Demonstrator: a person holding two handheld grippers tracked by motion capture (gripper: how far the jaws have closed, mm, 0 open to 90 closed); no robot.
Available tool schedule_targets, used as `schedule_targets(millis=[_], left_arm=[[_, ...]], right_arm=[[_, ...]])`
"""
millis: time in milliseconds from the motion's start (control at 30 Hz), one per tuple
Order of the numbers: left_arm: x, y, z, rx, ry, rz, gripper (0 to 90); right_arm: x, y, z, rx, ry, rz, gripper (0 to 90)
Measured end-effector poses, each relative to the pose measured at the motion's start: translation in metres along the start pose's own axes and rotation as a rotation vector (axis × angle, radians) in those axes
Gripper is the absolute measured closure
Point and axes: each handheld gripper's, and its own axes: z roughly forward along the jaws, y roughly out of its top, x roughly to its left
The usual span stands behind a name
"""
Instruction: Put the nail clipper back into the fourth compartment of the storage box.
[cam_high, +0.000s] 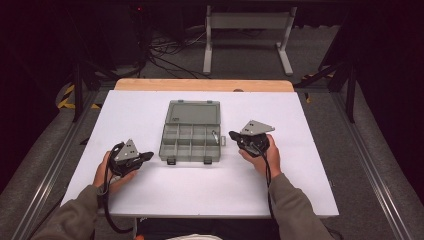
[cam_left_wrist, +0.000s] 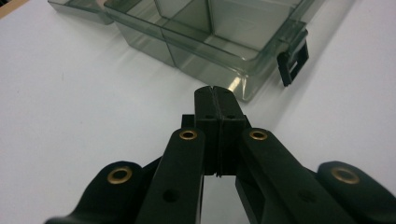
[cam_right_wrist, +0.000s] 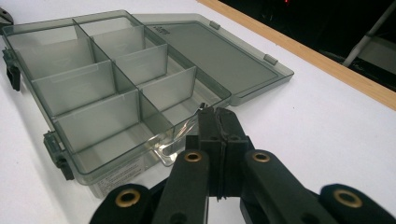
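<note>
i see the white table (cam_high: 150, 195) running from the near edge up to a wooden strip (cam_high: 200, 85) at its far side; beyond that the floor is dark and hard to read, though a pale metal frame (cam_high: 247, 22) and loose cables (cam_high: 167, 52) stand out.

the smoky clear organiser box (cam_high: 190, 142) lies open in the middle of the table, its lid (cam_high: 193, 112) folded flat away from me. the tray is split into compartments; from above i cannot make out any contents. a small pale object (cam_high: 215, 135) sits near the tray's right edge, too small to identify. two dark latches (cam_high: 171, 161) hang on the near wall. in the left gripper view the box (cam_left_wrist: 205, 42) is cut off by the top of the frame, with one latch (cam_left_wrist: 293, 60) showing.

left gripper (cam_high: 148, 155): resting on the table just left of the box, apart from it, jaws clenched together on nothing; the left gripper (cam_left_wrist: 215, 91) tips meet with no gap.

right gripper (cam_high: 233, 135): just beside the box's right wall, jaws likewise pressed together and empty. in its own view the right gripper (cam_right_wrist: 217, 112) tips overlap the tray's (cam_right_wrist: 107, 98) near corner, so i cannot tell whether they touch it.
</note>
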Motion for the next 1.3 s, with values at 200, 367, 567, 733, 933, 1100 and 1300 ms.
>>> schedule_targets(millis=[200, 367, 567, 733, 933, 1100, 1300], left_arm=[[0.014, 0.013, 0.011, 0.022, -0.006, 0.014, 89.8], [0.033, 0.023, 0.019, 0.038, 0.017, 0.013, 89.8], [0.051, 0.03, 0.025, 0.026, 0.033, -0.009, 89.8], [0.059, 0.041, 0.029, 0.01, 0.041, -0.009, 89.9], [0.07, 0.054, 0.033, 0.002, 0.051, -0.018, 89.9], [0.082, 0.06, 0.045, 0.015, 0.052, -0.039, 89.9], [0.093, 0.061, 0.063, 0.045, 0.061, -0.088, 89.9]], right_arm=[[-0.008, 0.008, 0.01, 0.043, 0.012, 0.014, 90.0], [-0.017, 0.017, 0.023, 0.101, 0.022, 0.018, 90.0], [-0.025, 0.025, 0.04, 0.146, 0.017, 0.002, 90.0], [-0.033, 0.028, 0.048, 0.173, 0.013, 0.007, 90.0], [-0.045, 0.029, 0.057, 0.214, 0.002, 0.017, 90.0], [-0.053, 0.026, 0.069, 0.248, 0.003, 0.029, 90.0], [-0.06, 0.023, 0.082, 0.278, -0.004, 0.04, 90.0]])
